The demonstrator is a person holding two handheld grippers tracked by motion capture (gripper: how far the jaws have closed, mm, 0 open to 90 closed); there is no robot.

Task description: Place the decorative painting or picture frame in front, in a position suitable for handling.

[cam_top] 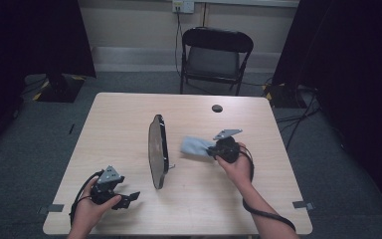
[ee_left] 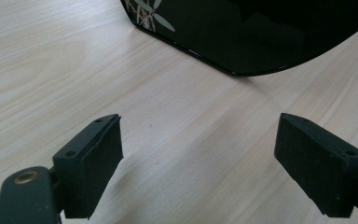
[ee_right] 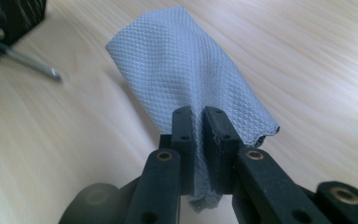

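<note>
An oval mirror [cam_top: 157, 149] stands upright on its edge at the middle of the table [cam_top: 119, 114], propped by a thin metal stand [cam_top: 170, 166]. My right gripper [cam_top: 213, 149] is shut on a pale blue-grey cloth [cam_top: 195, 147], held just right of the mirror and off the table. In the right gripper view the cloth [ee_right: 191, 79] fans out beyond the pinching jaws of my right gripper [ee_right: 200, 116]. My left gripper [cam_top: 132, 197] rests open near the table's front left. The left gripper view has bare wood between its jaws and the mirror's dark back [ee_left: 261, 32] ahead.
A black folding chair [cam_top: 215, 57] stands behind the table. A small dark round hole [cam_top: 217, 108] sits near the table's far edge. The mirror's metal stand rod [ee_right: 28, 63] lies at the upper left of the right gripper view.
</note>
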